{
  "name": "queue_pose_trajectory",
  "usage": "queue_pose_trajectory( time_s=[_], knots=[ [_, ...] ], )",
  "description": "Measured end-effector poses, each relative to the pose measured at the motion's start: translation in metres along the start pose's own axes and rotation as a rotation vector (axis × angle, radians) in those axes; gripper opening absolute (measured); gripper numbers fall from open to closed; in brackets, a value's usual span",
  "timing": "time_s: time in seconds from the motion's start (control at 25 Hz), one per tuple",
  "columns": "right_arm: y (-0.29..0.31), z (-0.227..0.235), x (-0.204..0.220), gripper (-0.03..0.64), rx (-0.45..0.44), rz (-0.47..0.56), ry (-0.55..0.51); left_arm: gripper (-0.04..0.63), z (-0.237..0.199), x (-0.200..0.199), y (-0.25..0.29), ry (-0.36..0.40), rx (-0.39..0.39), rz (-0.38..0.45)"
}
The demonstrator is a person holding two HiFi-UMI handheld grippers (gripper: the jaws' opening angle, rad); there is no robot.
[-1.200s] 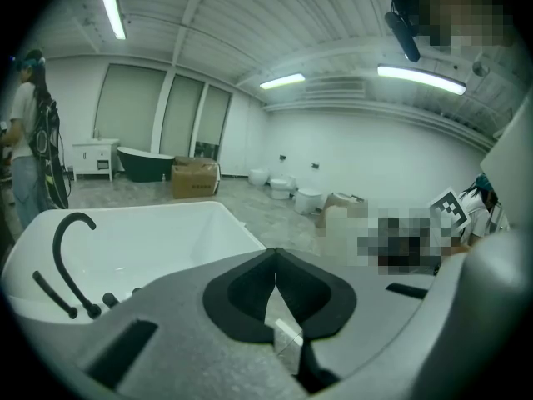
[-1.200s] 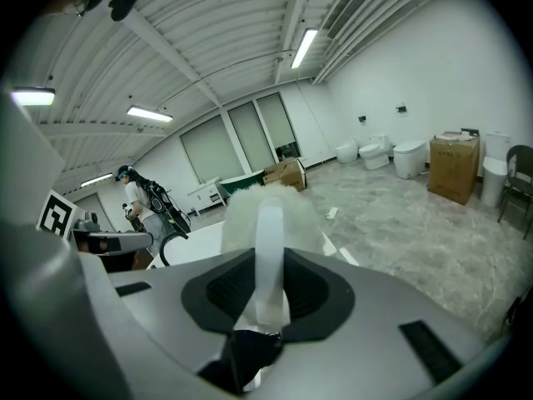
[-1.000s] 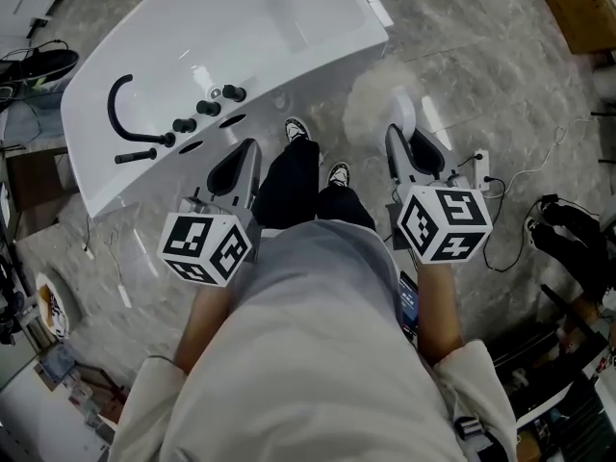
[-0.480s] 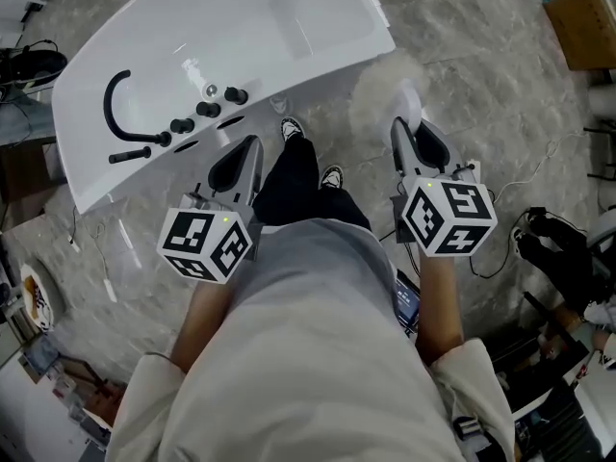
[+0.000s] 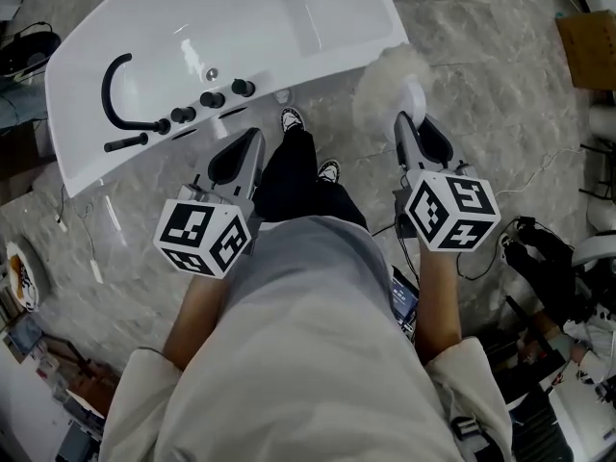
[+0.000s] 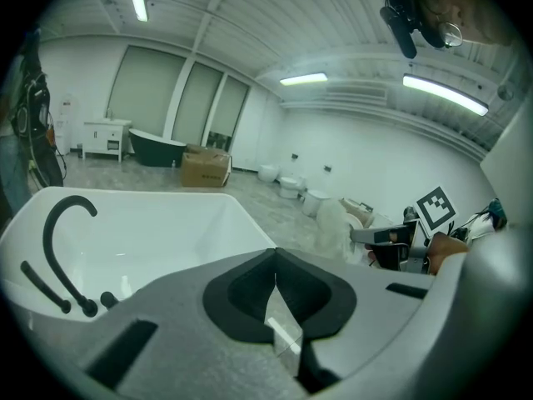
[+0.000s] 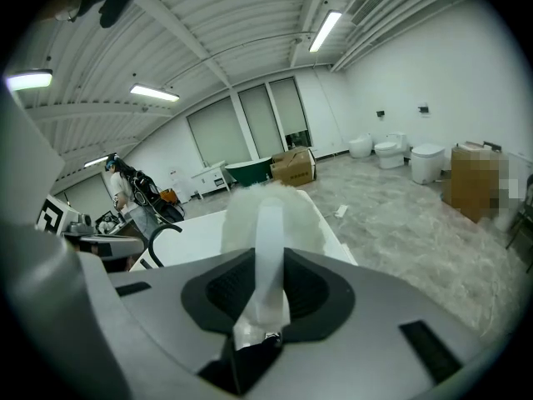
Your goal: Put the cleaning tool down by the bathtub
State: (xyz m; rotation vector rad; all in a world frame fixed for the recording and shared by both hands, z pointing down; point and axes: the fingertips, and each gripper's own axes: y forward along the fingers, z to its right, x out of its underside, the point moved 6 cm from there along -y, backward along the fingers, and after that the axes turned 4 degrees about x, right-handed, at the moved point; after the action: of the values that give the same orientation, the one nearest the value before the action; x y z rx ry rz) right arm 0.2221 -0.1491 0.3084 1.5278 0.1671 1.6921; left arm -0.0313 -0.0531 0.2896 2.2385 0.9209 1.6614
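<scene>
In the head view the white bathtub (image 5: 318, 64) lies ahead, with a black curved faucet (image 5: 117, 87) at its near left end. The cleaning tool (image 5: 383, 87) is a fluffy white duster on a flat white handle. Its head hangs in the air just off the tub's near right corner. My right gripper (image 5: 412, 135) is shut on the handle, and in the right gripper view the handle (image 7: 268, 227) runs up between the jaws of that gripper (image 7: 268, 261). My left gripper (image 5: 237, 158) is shut and holds nothing; its tips (image 6: 275, 261) point over the tub (image 6: 166, 240).
The person's two shoes (image 5: 293, 123) stand on the grey stone floor between the grippers, close to the tub's side. Cables (image 5: 535, 173) and dark gear (image 5: 539, 248) lie at the right. A cardboard box (image 5: 589, 37) sits far right. Toilets (image 7: 390, 152) stand across the room.
Both grippers and the person have shifted a little forward and right along the tub. The duster's head now sits closer to the tub's corner. Neither grip has changed.
</scene>
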Motion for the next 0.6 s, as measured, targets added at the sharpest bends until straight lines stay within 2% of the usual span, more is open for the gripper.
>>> queue_pose_trajectory(
  time_s=[0.6],
  knots=[
    [0.052,-0.016,-0.006,0.078,-0.031,-0.087,-0.054,0.009,-0.036,0.000,0.011,-0.050,-0.010,-0.037]
  ],
)
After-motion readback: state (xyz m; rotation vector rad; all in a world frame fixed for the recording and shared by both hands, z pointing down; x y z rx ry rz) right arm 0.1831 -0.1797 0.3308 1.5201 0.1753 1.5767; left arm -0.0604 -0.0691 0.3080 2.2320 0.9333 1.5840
